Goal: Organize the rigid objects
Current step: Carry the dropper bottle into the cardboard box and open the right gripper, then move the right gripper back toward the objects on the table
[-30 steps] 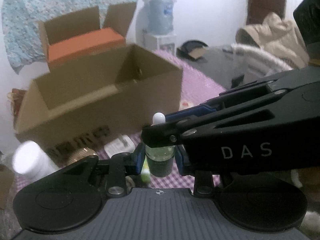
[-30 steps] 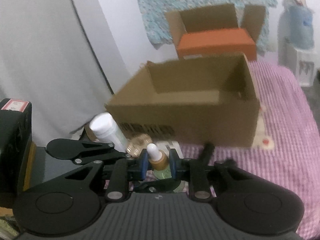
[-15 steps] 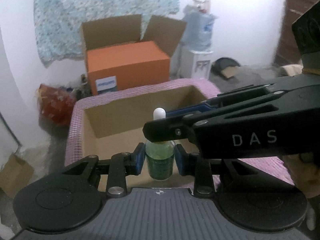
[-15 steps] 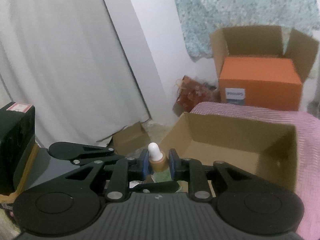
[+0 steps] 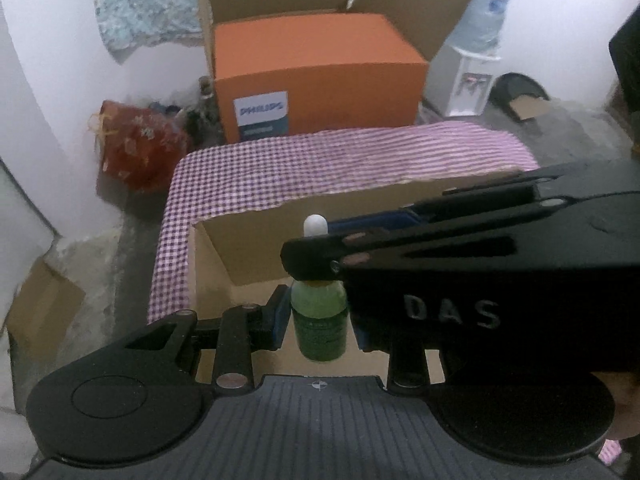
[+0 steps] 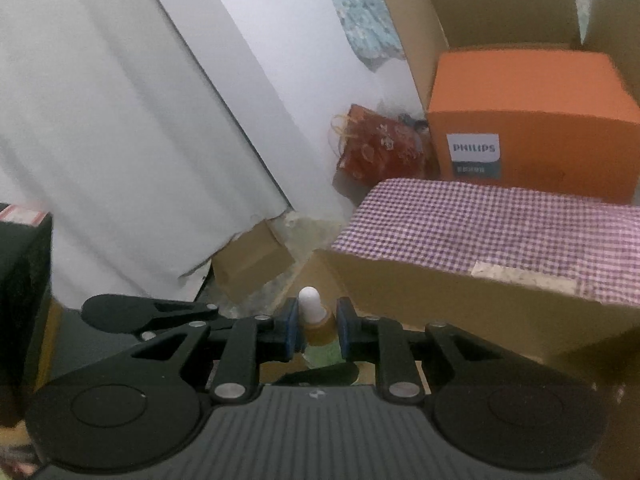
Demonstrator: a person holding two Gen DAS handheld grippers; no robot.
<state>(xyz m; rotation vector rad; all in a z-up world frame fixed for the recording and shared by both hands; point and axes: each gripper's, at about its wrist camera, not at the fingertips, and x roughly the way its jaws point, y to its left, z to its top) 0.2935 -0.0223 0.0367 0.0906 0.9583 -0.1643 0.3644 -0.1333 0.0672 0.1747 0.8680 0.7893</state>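
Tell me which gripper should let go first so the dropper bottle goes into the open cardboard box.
Right. The left gripper clamps the green bottle by its body, upright over the open cardboard box. The right gripper only pinches the neck under the white bulb, so it probably adds little support.

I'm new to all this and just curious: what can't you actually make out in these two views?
- Green dropper bottle: label print too small, left wrist view.
- Its neck: covered by the right gripper crossing in front.
- Open cardboard box: its floor is mostly hidden behind the left gripper.
- Right wrist view: bottle body hidden below the fingers.
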